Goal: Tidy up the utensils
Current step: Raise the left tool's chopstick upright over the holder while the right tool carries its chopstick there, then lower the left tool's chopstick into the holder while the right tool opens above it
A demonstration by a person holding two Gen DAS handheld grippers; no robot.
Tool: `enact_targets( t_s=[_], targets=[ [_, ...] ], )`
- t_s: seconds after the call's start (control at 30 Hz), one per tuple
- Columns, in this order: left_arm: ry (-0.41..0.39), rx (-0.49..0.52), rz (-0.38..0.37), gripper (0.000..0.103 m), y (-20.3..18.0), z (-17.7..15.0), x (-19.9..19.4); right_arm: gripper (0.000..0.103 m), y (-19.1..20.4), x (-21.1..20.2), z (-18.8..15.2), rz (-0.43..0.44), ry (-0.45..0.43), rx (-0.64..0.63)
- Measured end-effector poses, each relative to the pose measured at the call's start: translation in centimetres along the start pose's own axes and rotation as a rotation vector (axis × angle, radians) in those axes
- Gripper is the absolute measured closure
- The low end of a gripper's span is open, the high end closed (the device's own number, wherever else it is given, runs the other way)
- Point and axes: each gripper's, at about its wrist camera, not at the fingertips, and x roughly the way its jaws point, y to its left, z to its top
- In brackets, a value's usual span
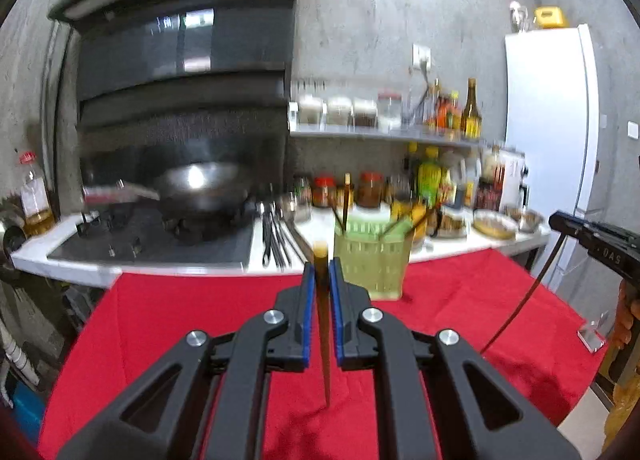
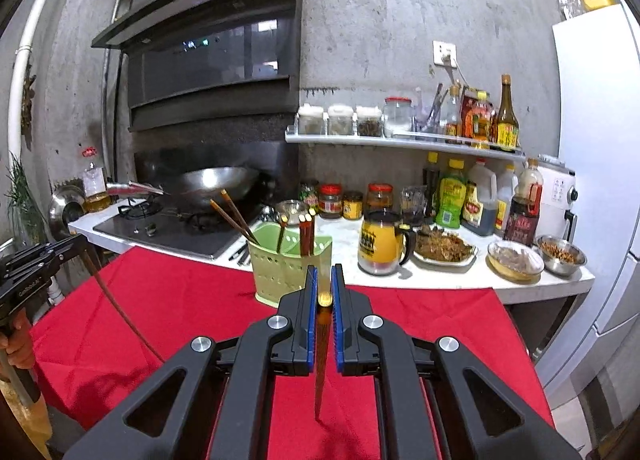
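Observation:
A pale green slotted utensil holder point(image 1: 372, 260) point(image 2: 280, 272) stands at the far edge of the red cloth point(image 1: 200, 320) with several brown chopsticks leaning in it. My left gripper point(image 1: 322, 266) is shut on a brown chopstick point(image 1: 325, 340) that points down toward the cloth, a little left of the holder and nearer to me. My right gripper point(image 2: 325, 272) is shut on another brown chopstick point(image 2: 320, 380), just in front of the holder. Each view shows the other gripper at its edge, the right gripper point(image 1: 558, 220) and the left gripper point(image 2: 78, 242), each with its chopstick hanging down.
Behind the cloth runs a white counter point(image 2: 440, 280) with a yellow mug point(image 2: 380, 244), jars, sauce bottles and dishes of food. A wok point(image 2: 216, 180) sits on the black stove at the left under a hood. A white fridge point(image 2: 600, 140) stands at the right.

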Motion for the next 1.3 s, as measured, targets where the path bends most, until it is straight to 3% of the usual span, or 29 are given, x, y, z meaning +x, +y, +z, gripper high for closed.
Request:
enact_targets(
  t_s=[0.17,0.3,0.53,0.77,1.07,1.17,1.3],
  targets=[
    [0.161,-0.038,-0.049,0.096,0.4,-3.2,4.0,0.095,0.1,2.5,-2.4,-0.013,0.069,-0.014],
    [0.175,-0.024,-0.05,0.097,0.1,-4.4,4.5,0.095,0.2,4.3,-4.5,-0.003,0.142,-0.008],
    [0.143,-0.004,-0.049,0.097,-0.1,-2.8,3.8,0.097,-0.4,3.9,-3.9,0.011,0.12,0.013],
    [0.094,0.033,-0.02,0.097,-0.3,0.7,5.2,0.097,-1.7,6.5,0.3,0.013,0.065,0.003],
    [-0.016,0.044,-0.043,0.097,-0.9,7.9,8.1,0.097,-2.1,11.3,10.4,0.002,-0.136,0.001],
    [-0.011,0.049,-0.081,0.097,-1.3,9.0,9.6,0.097,-2.3,13.8,12.1,0.031,-0.137,0.031],
    [0.005,0.05,-0.095,0.097,-1.7,9.3,11.4,0.097,-1.3,17.3,11.7,0.051,-0.065,0.018]
  ],
)
